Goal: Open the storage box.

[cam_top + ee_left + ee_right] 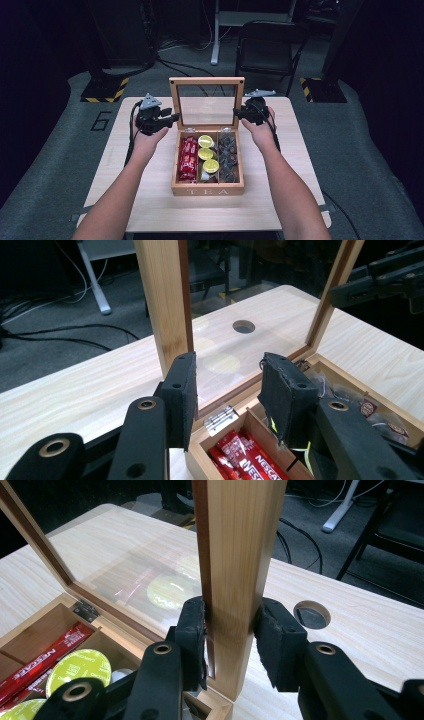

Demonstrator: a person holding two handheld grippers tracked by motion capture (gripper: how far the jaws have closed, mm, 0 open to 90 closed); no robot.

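The tea box [207, 189] sits mid-table [150, 210], its glass lid [207, 102] standing upright. The right gripper [230, 630] pinches the lid's right frame post, pads pressed on both faces. The left gripper [227, 390] is spread beside the left post [165, 305], with one pad just by the wood and nothing clamped. The risk, as I judge it: with one side gripped, pulling the lid down could twist the hinges [220, 419], or the post could slip free and the glass slam onto the red sachets [188, 159], yellow pods [207, 154] and dark bags [228, 156].
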